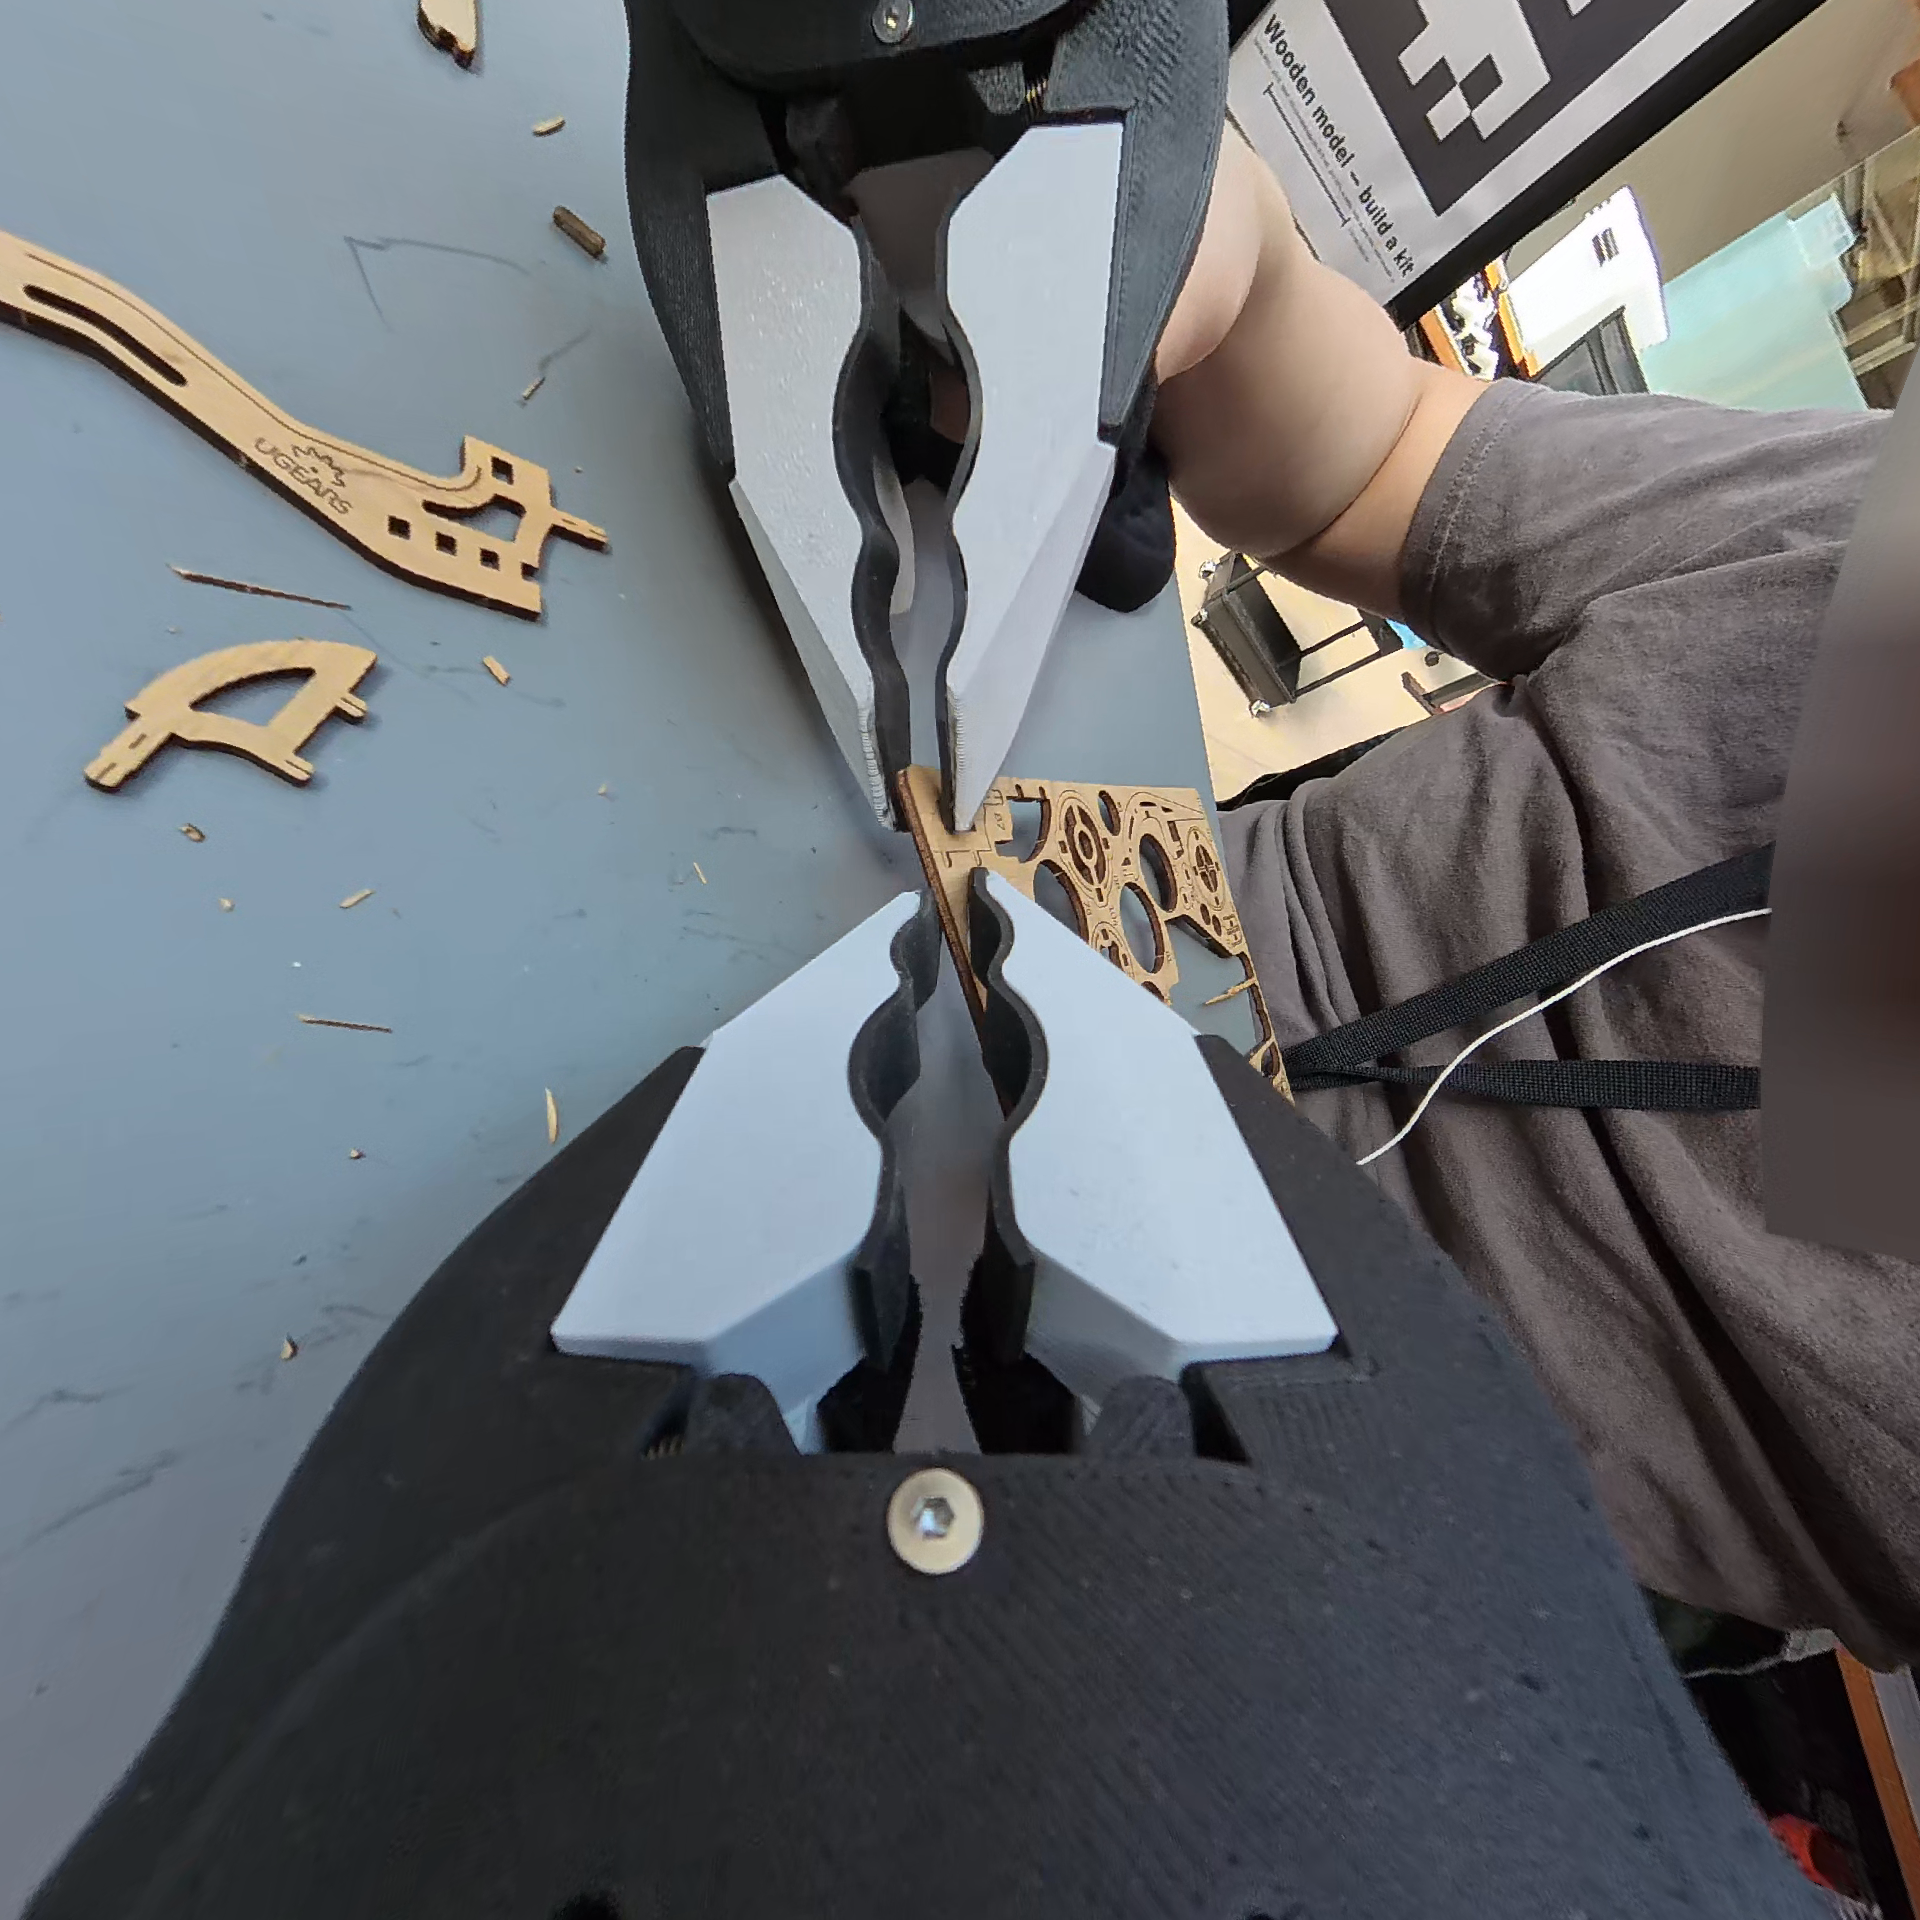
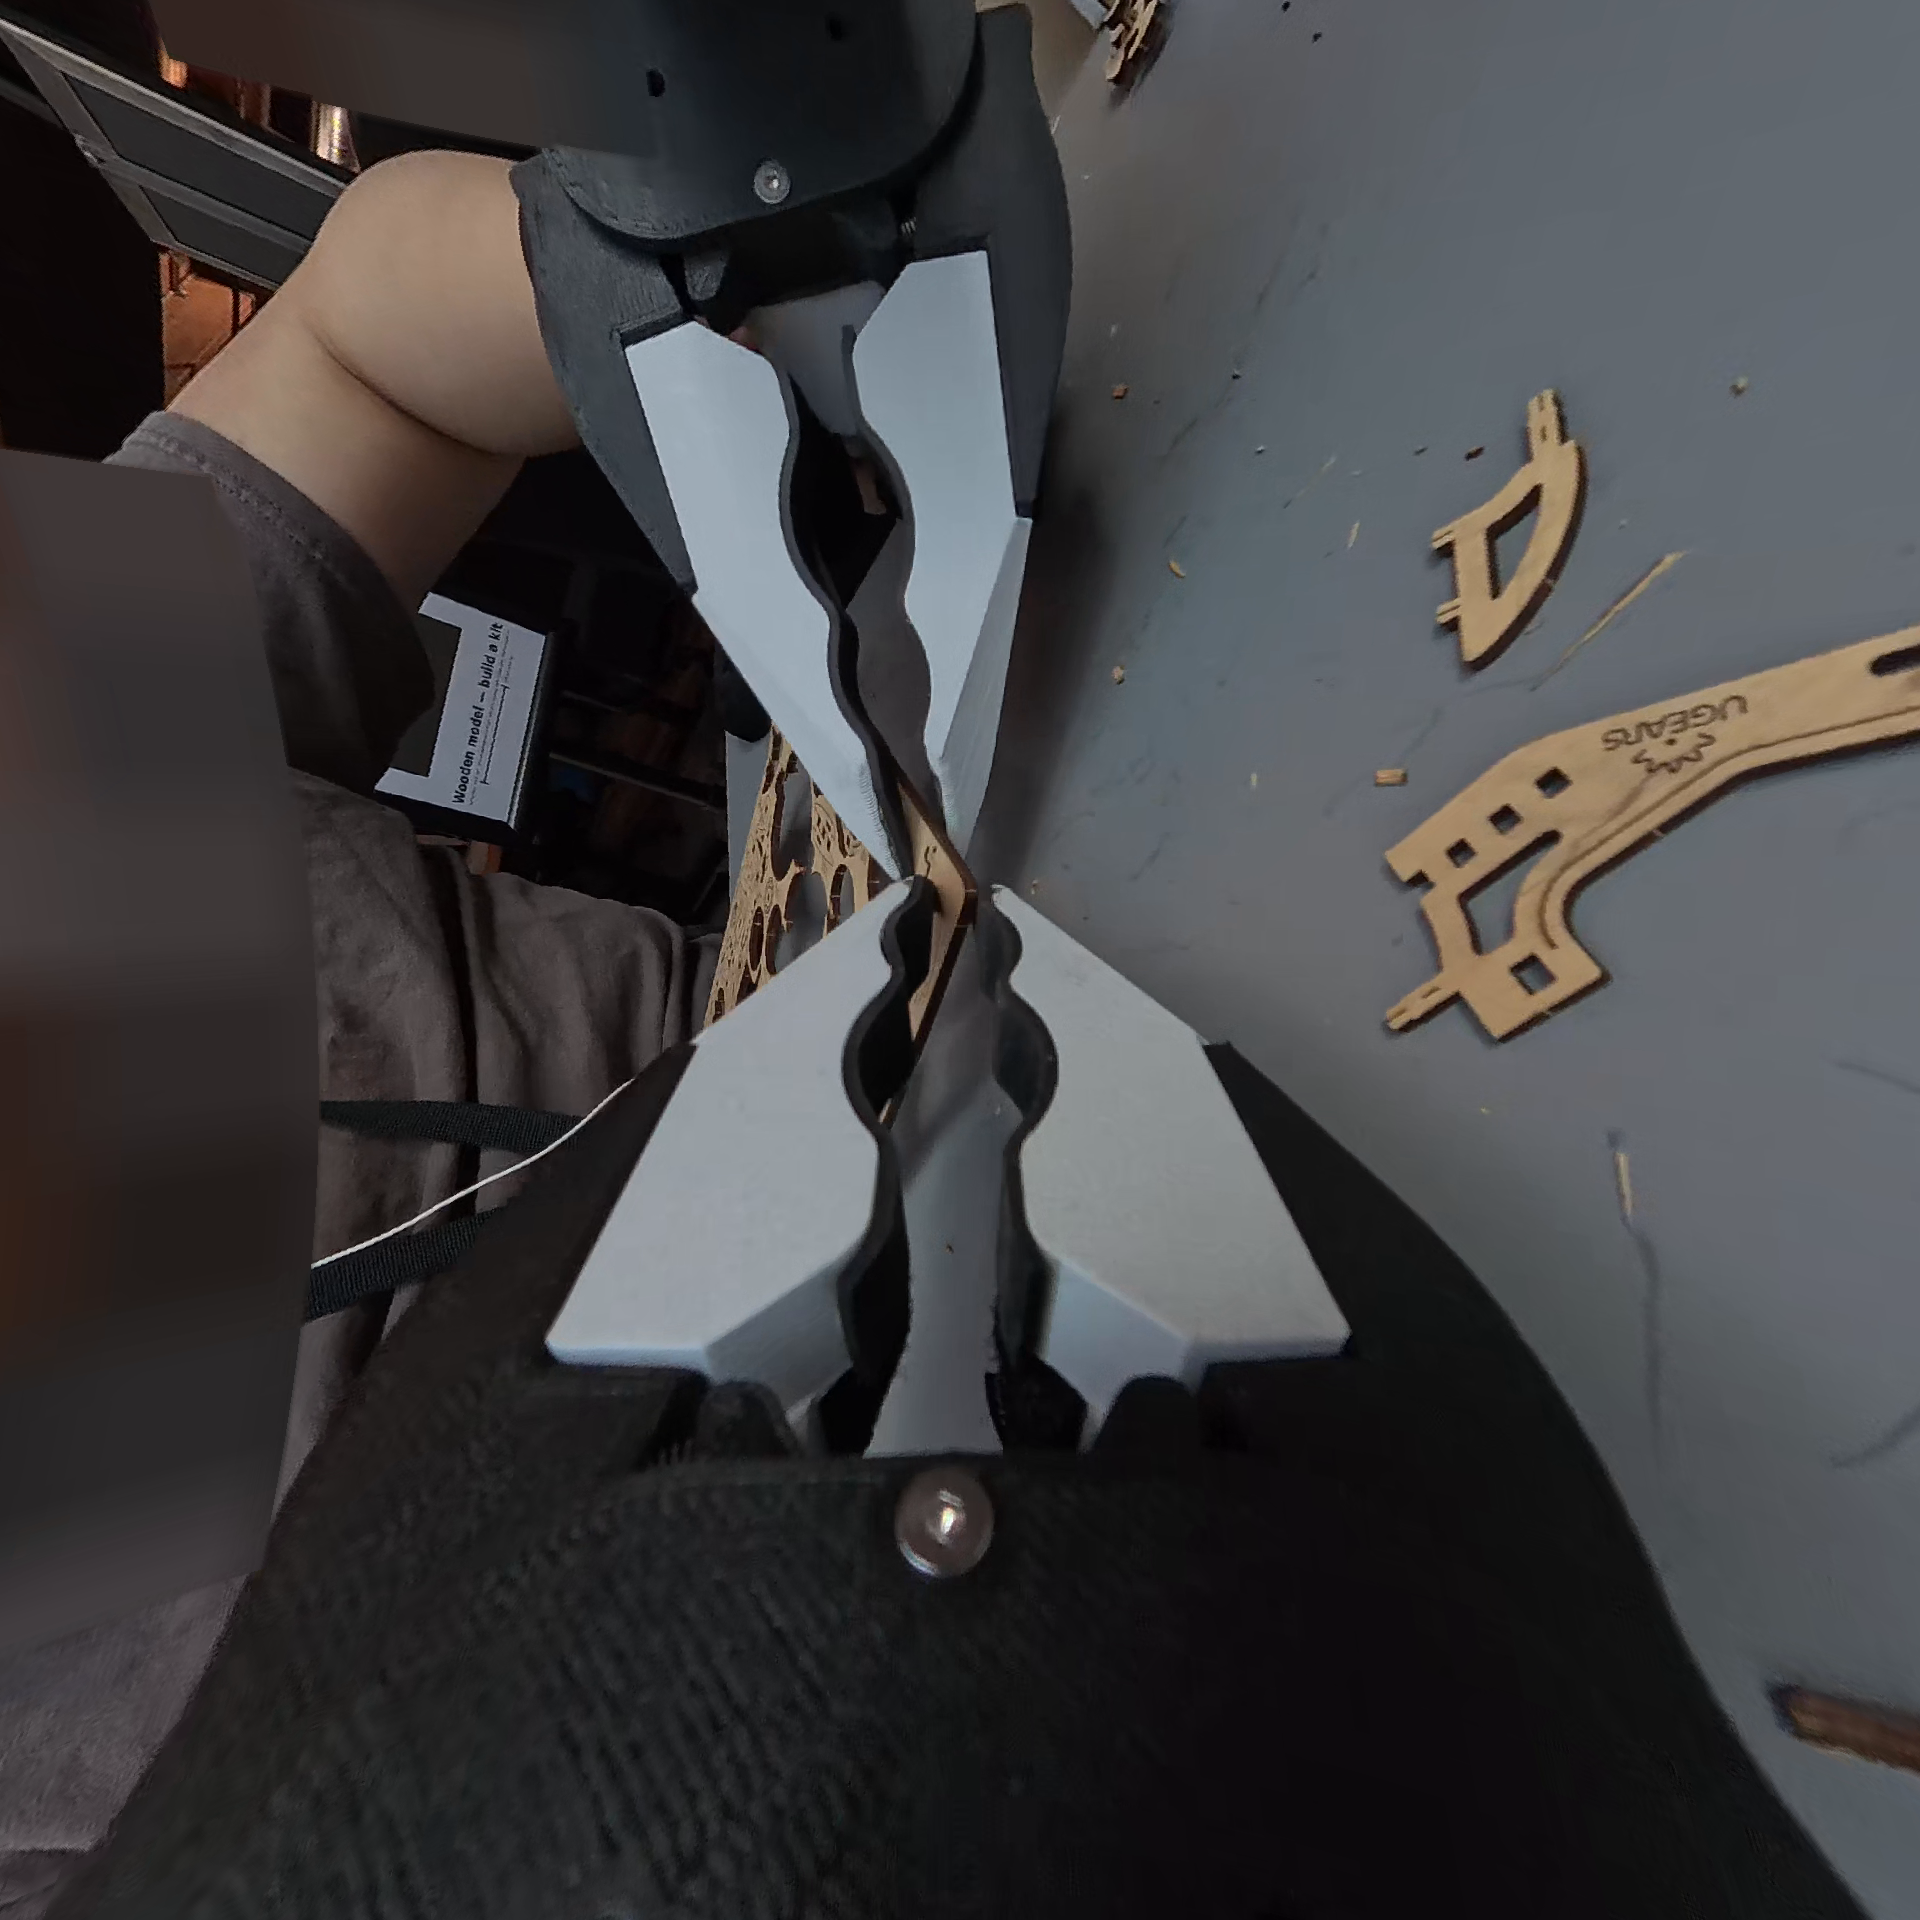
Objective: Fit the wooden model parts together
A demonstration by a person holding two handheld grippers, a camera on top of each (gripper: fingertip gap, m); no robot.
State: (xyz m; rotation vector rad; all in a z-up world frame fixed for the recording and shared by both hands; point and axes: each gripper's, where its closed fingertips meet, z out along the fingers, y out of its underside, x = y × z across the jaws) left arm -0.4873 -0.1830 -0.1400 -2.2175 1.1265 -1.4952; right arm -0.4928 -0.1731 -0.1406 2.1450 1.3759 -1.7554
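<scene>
A thin wooden sheet of laser-cut parts (image 1: 940, 847) is held on edge above the grey table (image 1: 416, 1039). My left gripper (image 1: 951, 891) is shut on its edge from below in the left wrist view. My right gripper (image 1: 925, 810) comes from the top of that view and is shut on the sheet's corner, tip to tip with the left. In the right wrist view my right gripper (image 2: 951, 891) pinches the sheet (image 2: 940, 935), and the left gripper (image 2: 914, 831) meets it from above. A long curved wooden part (image 1: 312, 457) (image 2: 1621, 831) and a small arc-shaped part (image 1: 239, 707) (image 2: 1517, 540) lie loose on the table.
Wood splinters and a short dark stick (image 1: 579, 231) are scattered on the table. Another wooden piece (image 1: 452, 26) lies at the far edge. A person's arm and grey shirt (image 1: 1558, 935) fill the right side. A sign with a black-and-white marker (image 1: 1455, 104) stands behind. Left and right tips are no more than a few centimetres apart.
</scene>
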